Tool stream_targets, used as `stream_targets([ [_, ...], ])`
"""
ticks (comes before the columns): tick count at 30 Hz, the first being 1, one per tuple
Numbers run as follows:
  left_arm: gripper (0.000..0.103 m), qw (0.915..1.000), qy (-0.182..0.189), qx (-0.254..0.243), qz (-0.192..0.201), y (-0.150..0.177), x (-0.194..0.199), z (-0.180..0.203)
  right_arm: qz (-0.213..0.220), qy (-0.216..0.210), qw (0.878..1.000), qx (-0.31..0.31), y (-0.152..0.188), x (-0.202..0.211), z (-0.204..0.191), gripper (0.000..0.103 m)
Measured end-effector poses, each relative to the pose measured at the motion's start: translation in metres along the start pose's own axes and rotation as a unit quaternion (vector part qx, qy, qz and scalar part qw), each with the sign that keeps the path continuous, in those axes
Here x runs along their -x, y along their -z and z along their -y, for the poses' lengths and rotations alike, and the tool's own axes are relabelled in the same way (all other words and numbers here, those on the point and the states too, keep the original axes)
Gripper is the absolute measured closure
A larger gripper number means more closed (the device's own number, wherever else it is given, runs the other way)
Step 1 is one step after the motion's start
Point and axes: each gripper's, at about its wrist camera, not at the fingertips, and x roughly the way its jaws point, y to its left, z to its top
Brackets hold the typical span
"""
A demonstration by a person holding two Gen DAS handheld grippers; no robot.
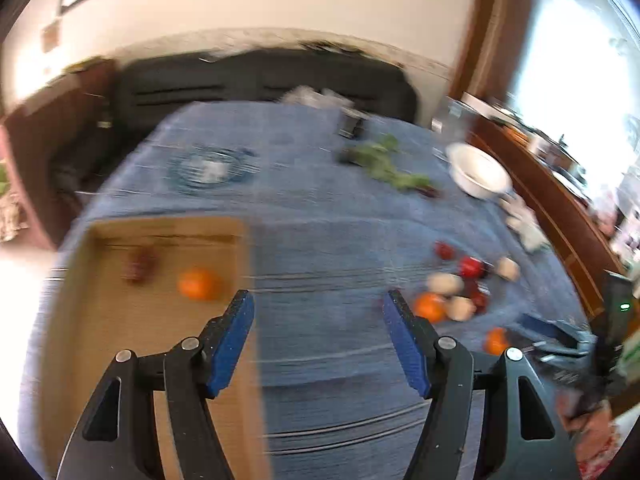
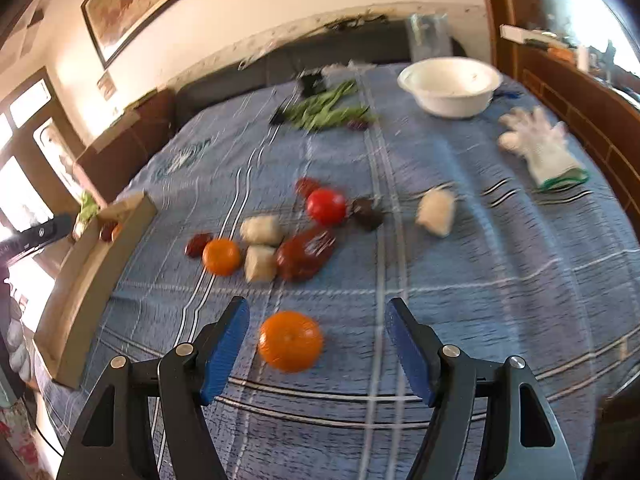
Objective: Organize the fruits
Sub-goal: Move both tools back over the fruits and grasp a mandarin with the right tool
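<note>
My left gripper (image 1: 319, 300) is open and empty above the blue checked cloth, just right of a shallow cardboard box (image 1: 120, 320). In the box lie an orange (image 1: 199, 283) and a dark red fruit (image 1: 140, 266). A loose group of fruit lies to the right: an orange (image 1: 429, 307), red fruits (image 1: 470, 266) and pale pieces (image 1: 444, 283). My right gripper (image 2: 317, 304) is open low over the cloth. A single orange (image 2: 290, 340) rests on the cloth between its fingers, clear of both pads. Beyond it lie another orange (image 2: 221, 256), a red tomato (image 2: 326, 206), a dark red fruit (image 2: 306, 254) and pale pieces (image 2: 262, 230).
A white bowl (image 2: 450, 86), a white glove (image 2: 540, 144) and leafy greens (image 2: 324, 110) lie at the far side of the table. A glass plate (image 1: 208, 168) sits far left. A dark sofa stands behind the table and a wooden sideboard (image 2: 580, 96) along its right.
</note>
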Motion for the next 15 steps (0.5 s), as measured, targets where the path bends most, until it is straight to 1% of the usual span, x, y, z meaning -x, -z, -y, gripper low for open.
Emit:
stream_targets([
  [3,0.037,0.9993,0.026,-0.012,-0.023,0.001,-0.031,0.033,-0.012,0.004,1.000,0.010,0.003,-0.006,-0.004,0.028],
  [6,0.038,0.9973,0.055,-0.027,-0.039,0.002,-0.059,0.058,-0.013,0.007,1.000,0.018,0.004,-0.007,-0.006,0.028],
  [8,0.041,0.9963,0.066,-0.032,-0.045,0.006,-0.072,0.070,-0.013,0.011,1.000,0.024,0.004,-0.009,-0.007,0.028],
  [9,0.045,0.9955,0.073,-0.035,-0.050,0.006,-0.080,0.076,-0.012,0.013,0.999,0.026,0.005,-0.010,-0.008,0.028],
  [11,0.047,0.9947,0.076,-0.041,-0.056,0.008,-0.094,0.083,-0.013,0.012,0.999,0.030,0.006,-0.010,-0.008,0.032],
  [13,0.051,0.9944,0.072,-0.051,-0.058,0.011,-0.103,0.088,-0.014,0.006,0.999,0.028,0.007,-0.011,-0.006,0.036],
  [15,0.053,0.9937,0.069,-0.062,-0.062,0.013,-0.110,0.093,-0.013,0.000,1.000,0.027,0.006,-0.011,-0.006,0.037],
])
